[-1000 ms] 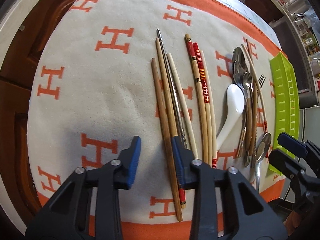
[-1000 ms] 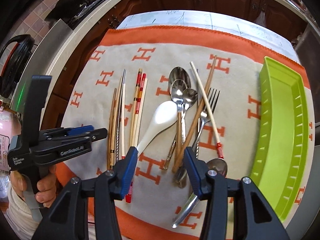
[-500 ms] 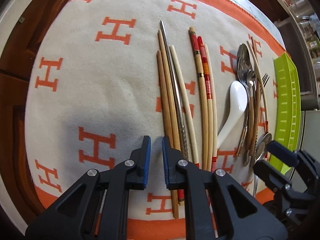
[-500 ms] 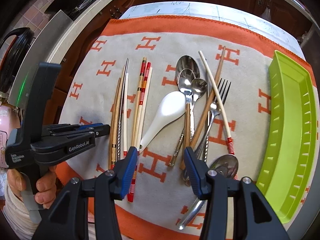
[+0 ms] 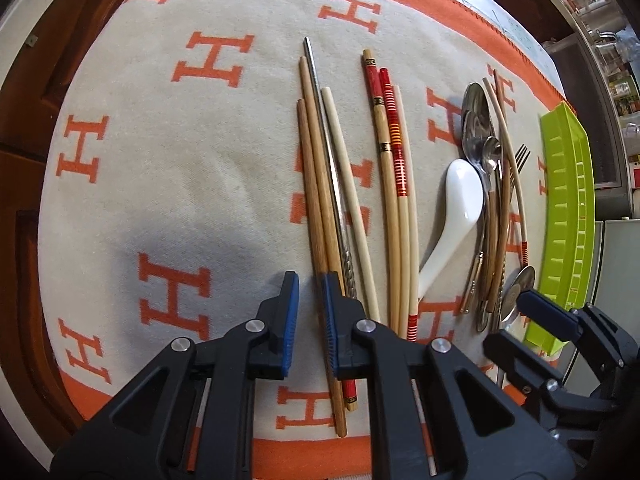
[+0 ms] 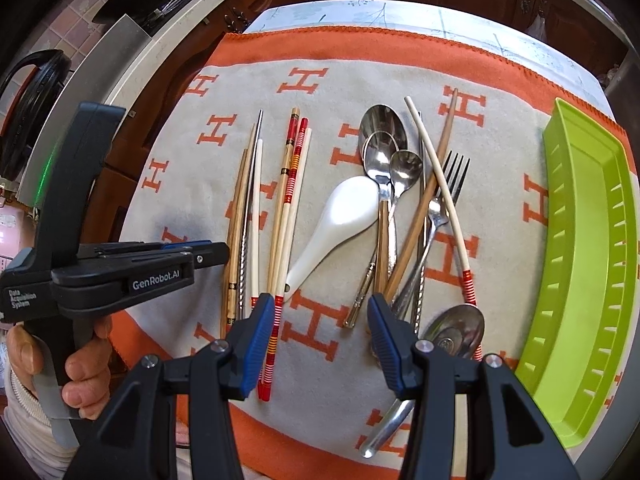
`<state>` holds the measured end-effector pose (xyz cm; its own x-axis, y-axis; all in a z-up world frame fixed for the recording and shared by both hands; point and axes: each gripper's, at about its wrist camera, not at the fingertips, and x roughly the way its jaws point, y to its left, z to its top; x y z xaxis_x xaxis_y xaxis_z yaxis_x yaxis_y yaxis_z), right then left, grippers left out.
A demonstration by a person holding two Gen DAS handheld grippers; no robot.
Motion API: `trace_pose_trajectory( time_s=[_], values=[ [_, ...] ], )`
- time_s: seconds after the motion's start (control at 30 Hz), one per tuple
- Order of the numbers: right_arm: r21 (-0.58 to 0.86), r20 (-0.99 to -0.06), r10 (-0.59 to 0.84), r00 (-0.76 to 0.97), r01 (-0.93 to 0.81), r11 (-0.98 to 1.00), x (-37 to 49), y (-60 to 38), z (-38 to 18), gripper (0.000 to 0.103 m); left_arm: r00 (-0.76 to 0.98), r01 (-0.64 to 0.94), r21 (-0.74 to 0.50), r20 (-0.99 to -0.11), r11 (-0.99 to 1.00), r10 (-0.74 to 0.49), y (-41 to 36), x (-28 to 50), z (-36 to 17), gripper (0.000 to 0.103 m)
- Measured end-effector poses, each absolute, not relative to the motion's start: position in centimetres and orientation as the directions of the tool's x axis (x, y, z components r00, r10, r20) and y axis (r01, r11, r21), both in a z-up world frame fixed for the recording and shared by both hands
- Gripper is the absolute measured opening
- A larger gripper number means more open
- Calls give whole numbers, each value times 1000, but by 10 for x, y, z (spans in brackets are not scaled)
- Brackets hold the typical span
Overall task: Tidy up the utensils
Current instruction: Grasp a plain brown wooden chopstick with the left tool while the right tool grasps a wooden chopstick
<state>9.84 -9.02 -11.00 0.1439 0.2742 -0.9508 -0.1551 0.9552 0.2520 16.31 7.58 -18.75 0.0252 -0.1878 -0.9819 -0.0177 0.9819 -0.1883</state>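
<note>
Narrowed since a second ago, left gripper (image 5: 308, 300) fingers stand nearly together, apparently empty; right gripper (image 6: 320, 336) fingers apart. Chopsticks (image 5: 320, 184) grouped; spoons (image 6: 384, 152) unsorted, green tray (image 6: 592, 264) unfilled.

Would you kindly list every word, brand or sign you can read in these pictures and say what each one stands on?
"GenRobot.AI": white print on the side of the left gripper.
"Data Acquisition System": small white print on the same tool's body, lower left, only just legible.
"H": orange letter repeated across the blanket.
Dark bands on the chopsticks: too small to read.
</note>
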Motion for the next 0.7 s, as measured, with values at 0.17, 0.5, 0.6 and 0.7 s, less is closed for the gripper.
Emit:
trace_pose_trajectory(
  time_s=[0.17,0.5,0.6,0.7],
  values=[
    [259,-953,278,123,-144,955,97,-90,-116,48,30,0,-144,-989,990,-144,62,163,-192,9],
    [287,-945,307,112,-163,944,91,-81,-119,48,35,-26,-221,-975,975,-220,72,150,-196,10],
    [313,-937,333,103,-173,934,91,-74,-120,48,46,-47,-269,-963,962,-267,80,145,-199,5],
    [341,-929,360,86,-180,923,94,-64,-122,48,78,-60,-265,-963,963,-260,90,139,-196,4]
  ],
)
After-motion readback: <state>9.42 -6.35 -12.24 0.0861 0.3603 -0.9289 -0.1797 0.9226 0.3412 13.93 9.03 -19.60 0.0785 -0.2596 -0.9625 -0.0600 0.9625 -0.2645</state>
